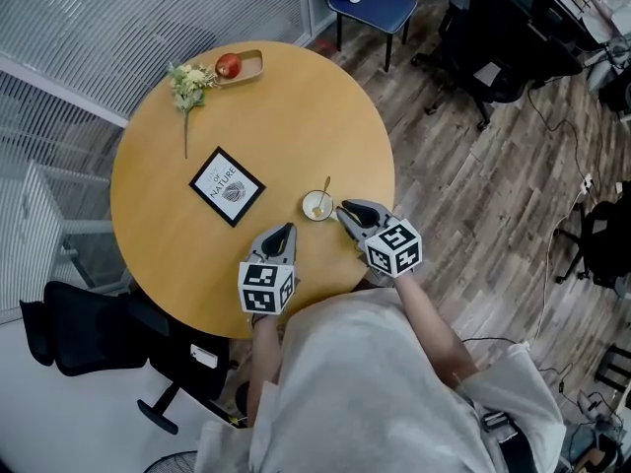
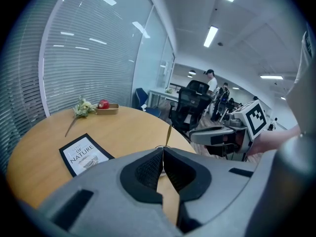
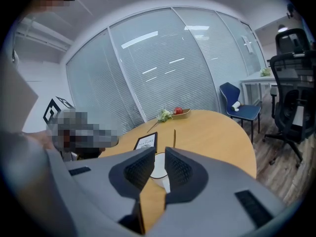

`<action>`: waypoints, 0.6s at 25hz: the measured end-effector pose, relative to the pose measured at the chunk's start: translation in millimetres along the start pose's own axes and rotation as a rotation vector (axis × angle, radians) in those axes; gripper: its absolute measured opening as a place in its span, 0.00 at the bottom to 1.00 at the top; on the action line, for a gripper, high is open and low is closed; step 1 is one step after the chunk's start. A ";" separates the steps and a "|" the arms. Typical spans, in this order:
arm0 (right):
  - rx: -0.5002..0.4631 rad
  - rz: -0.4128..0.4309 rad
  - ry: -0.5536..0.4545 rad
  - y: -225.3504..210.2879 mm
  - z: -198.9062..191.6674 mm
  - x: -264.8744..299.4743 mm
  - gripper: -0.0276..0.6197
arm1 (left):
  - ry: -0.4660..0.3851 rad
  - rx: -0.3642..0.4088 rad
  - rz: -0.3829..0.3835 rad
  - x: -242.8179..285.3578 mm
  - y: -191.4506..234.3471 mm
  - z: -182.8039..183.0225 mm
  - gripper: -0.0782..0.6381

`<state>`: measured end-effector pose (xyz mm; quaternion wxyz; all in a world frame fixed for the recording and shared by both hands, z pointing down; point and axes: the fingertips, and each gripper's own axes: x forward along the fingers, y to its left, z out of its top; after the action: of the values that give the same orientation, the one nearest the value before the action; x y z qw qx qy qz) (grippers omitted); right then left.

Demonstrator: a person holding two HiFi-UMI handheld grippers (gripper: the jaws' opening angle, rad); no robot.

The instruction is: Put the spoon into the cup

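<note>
Lower centre of the head view: a person (image 1: 375,382) in a pale grey top stands at the near edge of a round wooden table (image 1: 296,97), one gripper in each hand.

The left gripper (image 1: 287,228) lies low over the table in the lower middle. In its own view its jaws meet at the tips, with nothing between them.

The right gripper (image 1: 342,209) sits to the right of it, tips just beside the cup (image 1: 317,206). In its own view the jaws stand a narrow gap apart and hold nothing; the white cup (image 3: 157,167) shows through the gap, just past the tips.

The spoon (image 1: 324,191) already stands in the cup at the frame's centre, its handle leaning over the rim toward the upper right.

Left of the cup lies a black-bordered card (image 1: 227,186) printed "OF NATURE".

At the far edge of the table, upper left, a flower sprig (image 1: 187,87) lies beside a shallow wooden tray (image 1: 248,65) holding a red fruit (image 1: 228,65).

Beyond the table, a blue chair (image 1: 373,4) stands at top centre and a black office chair (image 1: 503,37) at upper right.
</note>
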<state>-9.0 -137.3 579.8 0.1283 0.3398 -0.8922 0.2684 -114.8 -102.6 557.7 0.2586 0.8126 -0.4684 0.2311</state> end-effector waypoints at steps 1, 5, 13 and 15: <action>-0.003 0.001 0.000 0.3 0.8 0.3 0.13 | -0.002 -0.002 0.004 -0.8 1.0 0.4 0.12; -0.009 0.001 0.000 1.1 1.5 0.7 0.13 | -0.009 -0.010 0.011 -3.2 2.9 0.5 0.12; -0.014 -0.001 0.006 2.5 -1.3 -1.3 0.10 | -0.004 -0.014 0.008 -3.4 1.3 -3.6 0.12; -0.015 -0.002 0.004 2.4 -1.4 -1.6 0.09 | -0.007 -0.014 0.008 -3.6 1.3 -3.4 0.12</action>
<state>-9.4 -134.2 579.4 0.1330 0.3390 -0.8936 0.2625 -118.0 -98.7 558.3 0.2615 0.8097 -0.4743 0.2261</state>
